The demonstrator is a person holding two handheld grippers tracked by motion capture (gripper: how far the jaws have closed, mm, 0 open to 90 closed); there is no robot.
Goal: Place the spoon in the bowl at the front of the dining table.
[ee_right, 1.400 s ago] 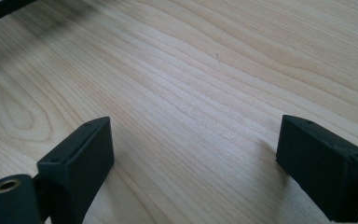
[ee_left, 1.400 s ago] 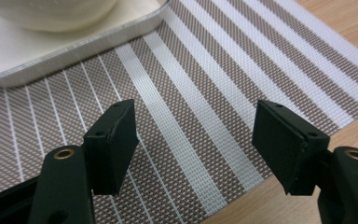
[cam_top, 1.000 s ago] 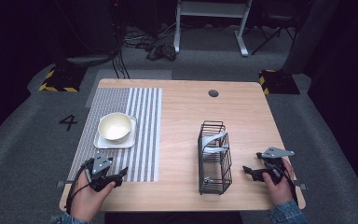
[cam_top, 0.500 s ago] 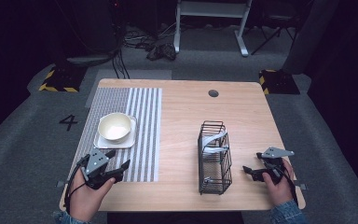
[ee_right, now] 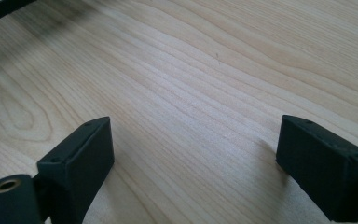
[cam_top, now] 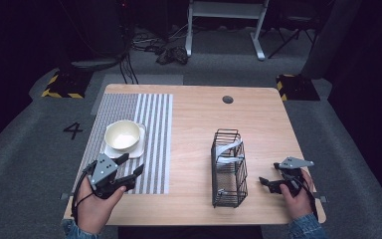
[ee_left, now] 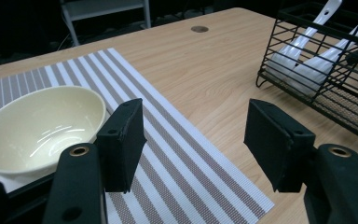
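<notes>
Your left gripper (cam_top: 132,167) hung over the striped mat (cam_top: 151,144), just near of the bowl (cam_top: 124,135), jaws closing, nothing between; your right gripper (cam_top: 267,183), near the table's right edge (cam_top: 306,164), stood wide apart, empty.

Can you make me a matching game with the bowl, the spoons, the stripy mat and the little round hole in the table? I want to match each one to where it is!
Things:
1. bowl
2. spoons
3. stripy mat
4. round hole

Places:
A. inside the black wire basket
B. at the far edge of the table
C. on a white square plate
D. flat on the table's left part

Pairs: 1-C, 2-A, 3-D, 4-B
</notes>
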